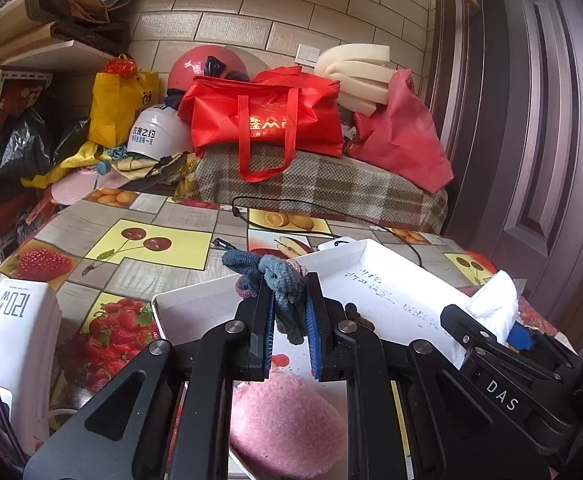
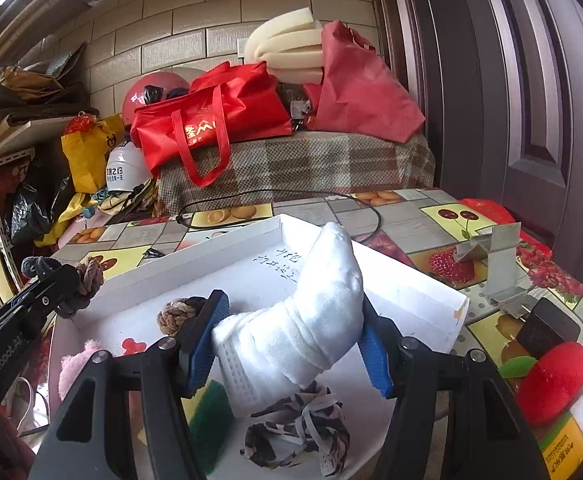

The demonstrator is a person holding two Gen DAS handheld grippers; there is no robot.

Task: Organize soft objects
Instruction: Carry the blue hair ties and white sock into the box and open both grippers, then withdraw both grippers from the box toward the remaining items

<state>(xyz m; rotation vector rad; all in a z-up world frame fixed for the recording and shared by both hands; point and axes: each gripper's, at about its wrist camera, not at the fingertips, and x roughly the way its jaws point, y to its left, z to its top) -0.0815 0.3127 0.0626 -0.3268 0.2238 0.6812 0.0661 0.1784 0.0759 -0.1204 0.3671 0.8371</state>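
Pink fluffy fabric (image 1: 287,424) lies closest under the left gripper (image 1: 289,320), inside the shallow white cardboard tray (image 1: 391,280) that serves as landmark. That gripper's blue-padded fingers (image 1: 313,332) are nearly closed on a blue-grey knitted scrunchie (image 1: 279,284), which bunches above the pads and droops below them, held over the tray's near left part. The right gripper (image 2: 287,340) stands wider, its fingers (image 2: 207,332) pinching a rolled white towel (image 2: 311,312) across its middle, above the tray's near centre.

Both held things look light and limp; I judge they will squash, not slip, though the scrunchie's loose loops could snag on a pad at release. The towel roll is best kept gripped mid-body so its wrap does not unwind.

Inside the tray, a brown braided knot (image 2: 177,314) sits left of the towel, with a green sponge (image 2: 209,420) and a black-and-white patterned scrunchie (image 2: 295,428) at its near edge. Right of the tray, on the fruit-print tablecloth (image 1: 131,272), rests a red plush fruit (image 2: 553,380), soft and easy to pinch anywhere.
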